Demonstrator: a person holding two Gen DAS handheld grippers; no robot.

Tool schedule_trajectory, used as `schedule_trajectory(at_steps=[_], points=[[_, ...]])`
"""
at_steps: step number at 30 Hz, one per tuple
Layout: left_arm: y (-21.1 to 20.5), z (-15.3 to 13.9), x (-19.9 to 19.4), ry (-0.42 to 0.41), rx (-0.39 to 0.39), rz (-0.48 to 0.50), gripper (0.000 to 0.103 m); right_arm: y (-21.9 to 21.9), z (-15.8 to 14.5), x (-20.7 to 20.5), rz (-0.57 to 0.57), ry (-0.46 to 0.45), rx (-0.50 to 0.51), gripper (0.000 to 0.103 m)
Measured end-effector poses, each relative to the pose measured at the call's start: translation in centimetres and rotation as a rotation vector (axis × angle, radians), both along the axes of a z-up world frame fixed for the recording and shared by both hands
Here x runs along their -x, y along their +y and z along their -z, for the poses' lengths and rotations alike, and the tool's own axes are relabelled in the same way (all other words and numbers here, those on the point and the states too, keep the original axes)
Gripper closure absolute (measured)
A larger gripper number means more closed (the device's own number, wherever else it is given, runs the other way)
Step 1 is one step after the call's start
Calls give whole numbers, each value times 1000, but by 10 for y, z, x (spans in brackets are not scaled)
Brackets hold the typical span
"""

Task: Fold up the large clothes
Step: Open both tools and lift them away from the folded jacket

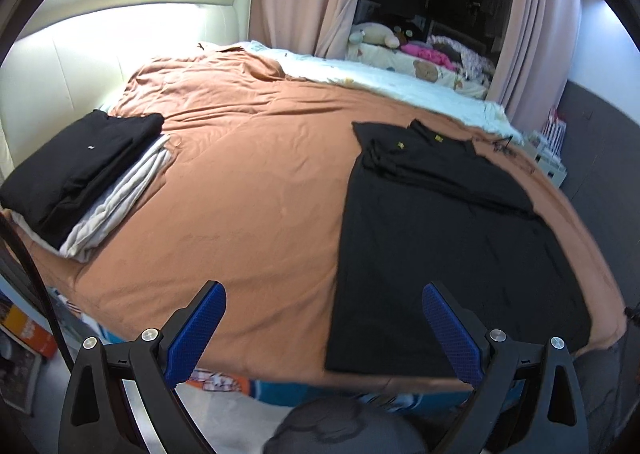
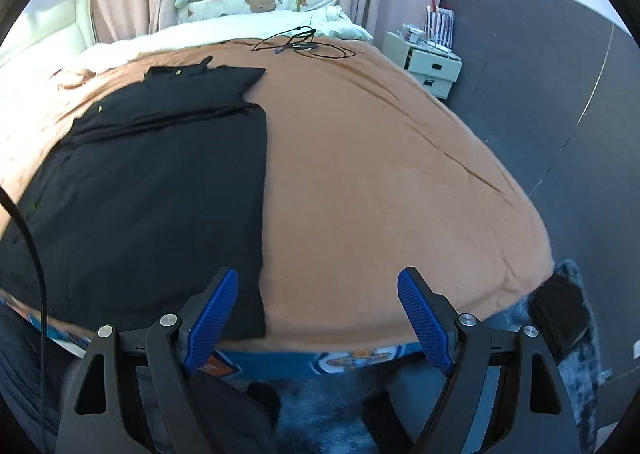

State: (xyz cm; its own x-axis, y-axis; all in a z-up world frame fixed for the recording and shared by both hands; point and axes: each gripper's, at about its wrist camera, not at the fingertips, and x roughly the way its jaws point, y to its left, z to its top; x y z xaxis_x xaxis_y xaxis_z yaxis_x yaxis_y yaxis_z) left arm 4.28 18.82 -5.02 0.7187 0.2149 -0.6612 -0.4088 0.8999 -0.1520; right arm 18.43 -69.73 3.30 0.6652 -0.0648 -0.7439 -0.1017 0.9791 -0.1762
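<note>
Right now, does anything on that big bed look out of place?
Yes: a tangled thin black cable lies loose on the orange-brown bedspread, beyond the half-folded black garment. It has nothing to do with folding and could snag fabric.

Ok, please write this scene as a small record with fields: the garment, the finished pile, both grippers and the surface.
garment: black shirt lying flat, sleeves folded in
finished pile: folded black garment on folded grey garment
left gripper: open, empty
right gripper: open, empty
surface: brown bedspread
other: black cable at far end
</note>
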Motion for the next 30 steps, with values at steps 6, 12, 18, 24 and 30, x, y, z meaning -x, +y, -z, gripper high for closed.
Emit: schedule_trajectory(at_steps=[6,12,18,24,30], points=[[10,12,22,-7,3,-44,0,-1,-6,18,-74,3,-141,22],[12,29,34,33,-4,-48,0,8,10,32,-122,45,-189,22],[12,46,36,34,34,0,0,7,30,21,-93,64,-229,22],[-2,62,19,62,64,56,0,-5,46,3,-94,75,-368,22],[-15,72,-2,77,79,110,1,-17,73,-22,-108,93,-416,22]])
